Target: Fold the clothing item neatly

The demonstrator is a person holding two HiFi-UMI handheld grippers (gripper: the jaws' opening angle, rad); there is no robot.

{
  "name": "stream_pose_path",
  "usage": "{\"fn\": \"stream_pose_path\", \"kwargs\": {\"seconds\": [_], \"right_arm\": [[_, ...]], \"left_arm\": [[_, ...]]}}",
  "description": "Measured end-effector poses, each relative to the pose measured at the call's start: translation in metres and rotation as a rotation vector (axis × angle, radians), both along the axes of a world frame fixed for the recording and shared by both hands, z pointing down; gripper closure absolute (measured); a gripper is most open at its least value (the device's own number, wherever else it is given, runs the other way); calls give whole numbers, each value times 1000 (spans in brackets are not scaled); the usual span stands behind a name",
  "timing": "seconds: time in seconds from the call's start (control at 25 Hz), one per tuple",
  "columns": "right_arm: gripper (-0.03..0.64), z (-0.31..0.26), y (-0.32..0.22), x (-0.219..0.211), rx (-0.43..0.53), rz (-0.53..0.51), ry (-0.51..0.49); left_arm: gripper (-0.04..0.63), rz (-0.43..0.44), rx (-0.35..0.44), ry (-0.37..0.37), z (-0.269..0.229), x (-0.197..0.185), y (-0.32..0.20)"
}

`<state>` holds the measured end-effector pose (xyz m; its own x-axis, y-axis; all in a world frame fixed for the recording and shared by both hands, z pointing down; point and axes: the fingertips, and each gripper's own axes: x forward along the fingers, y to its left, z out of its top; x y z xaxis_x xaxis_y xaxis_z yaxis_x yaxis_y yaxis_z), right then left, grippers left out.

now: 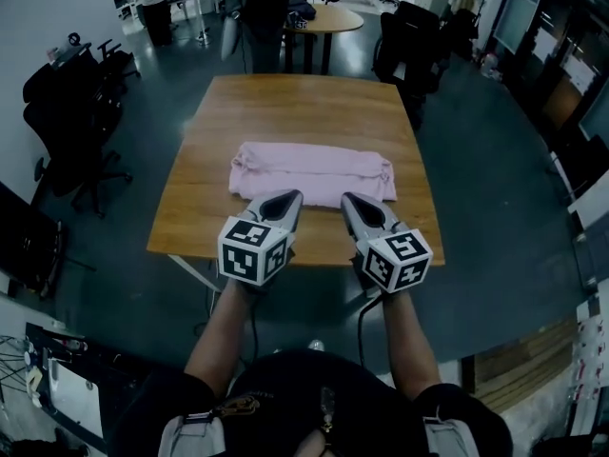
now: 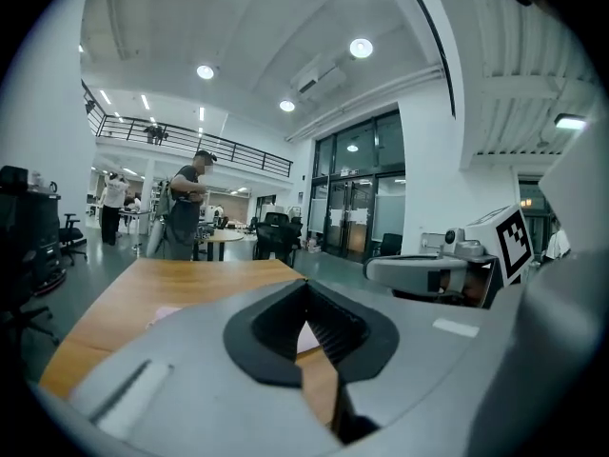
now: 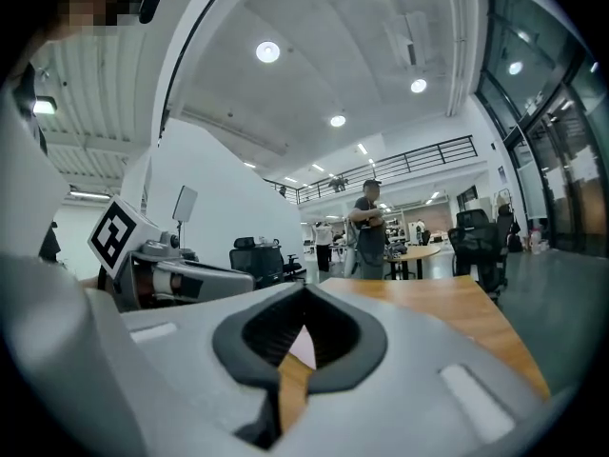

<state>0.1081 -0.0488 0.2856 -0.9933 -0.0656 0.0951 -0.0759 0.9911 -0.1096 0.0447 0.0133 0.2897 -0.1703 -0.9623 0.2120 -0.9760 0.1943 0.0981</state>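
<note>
A pink garment (image 1: 312, 168) lies folded into a long flat band across the middle of the wooden table (image 1: 304, 103). My left gripper (image 1: 288, 198) and my right gripper (image 1: 350, 200) hang side by side in the air over the table's near edge, just short of the garment. Both are shut with nothing between the jaws. In the left gripper view the jaws (image 2: 306, 284) meet at the tips, and a sliver of pink cloth (image 2: 306, 339) shows through the gap below. The right gripper view shows the same: closed tips (image 3: 304, 288) with pink cloth (image 3: 303, 347) and table wood behind.
A person (image 1: 262, 8) stands just beyond the table's far edge, beside a round table (image 1: 324, 17). Black office chairs stand to the left (image 1: 67, 122) and at the far right corner (image 1: 409, 41). Dark floor surrounds the table.
</note>
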Motion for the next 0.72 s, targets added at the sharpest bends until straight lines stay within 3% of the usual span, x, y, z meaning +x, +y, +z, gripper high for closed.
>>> {"fn": "stream_pose_path", "kwargs": {"seconds": [0.72], "right_arm": [[615, -10, 32, -4, -24, 0, -13]], "left_arm": [[588, 29, 18, -21, -8, 8, 26]]}}
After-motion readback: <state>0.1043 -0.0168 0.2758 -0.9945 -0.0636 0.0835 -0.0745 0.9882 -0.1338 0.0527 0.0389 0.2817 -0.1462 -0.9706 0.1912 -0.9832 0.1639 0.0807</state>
